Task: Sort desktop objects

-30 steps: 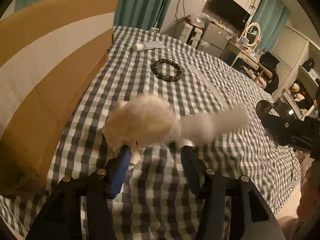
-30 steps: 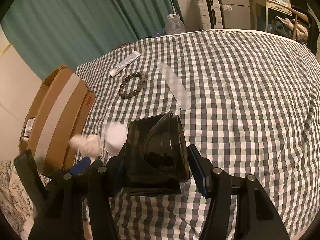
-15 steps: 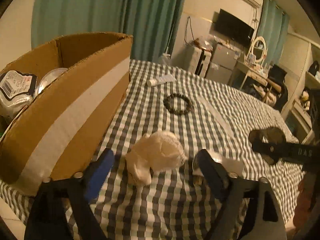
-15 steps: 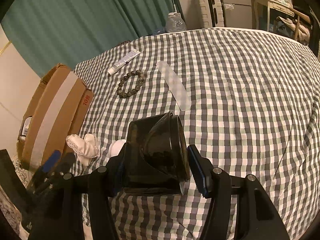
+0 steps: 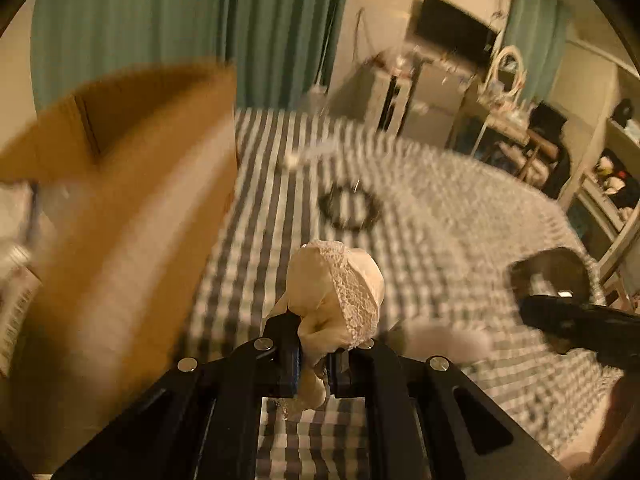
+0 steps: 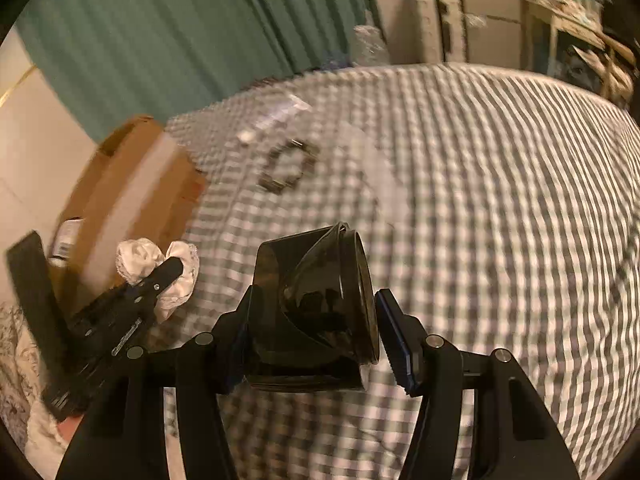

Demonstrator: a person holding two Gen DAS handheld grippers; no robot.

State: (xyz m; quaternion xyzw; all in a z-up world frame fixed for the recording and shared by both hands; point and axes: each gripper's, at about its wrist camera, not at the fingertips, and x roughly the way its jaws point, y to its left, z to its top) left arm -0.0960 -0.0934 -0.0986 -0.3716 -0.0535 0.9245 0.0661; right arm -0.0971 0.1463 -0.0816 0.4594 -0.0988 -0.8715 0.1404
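Note:
My left gripper [image 5: 314, 354] is shut on a cream lace cloth bundle [image 5: 340, 292] and holds it above the checked cloth, beside the cardboard box [image 5: 120, 208]. In the right wrist view the same bundle [image 6: 160, 268] shows in the left gripper [image 6: 164, 276] next to the box [image 6: 132, 184]. My right gripper [image 6: 316, 340] is shut on a dark translucent cup [image 6: 316, 312] lying on its side between the fingers, above the cloth. The cup also shows at the right of the left wrist view [image 5: 552, 276].
A dark bead bracelet [image 5: 348, 210] [image 6: 288, 168], a white tube [image 5: 316, 152] [image 6: 272, 118] and a pale flat strip [image 6: 372, 160] lie on the checked cloth [image 6: 500, 200]. The box holds packets [image 5: 16, 280]. A pale blurred object [image 5: 440, 340] lies right of the left gripper.
My left gripper has closed on the lace bundle and lifted it off the cloth. Both views now blur with motion. The right gripper still holds the cup.

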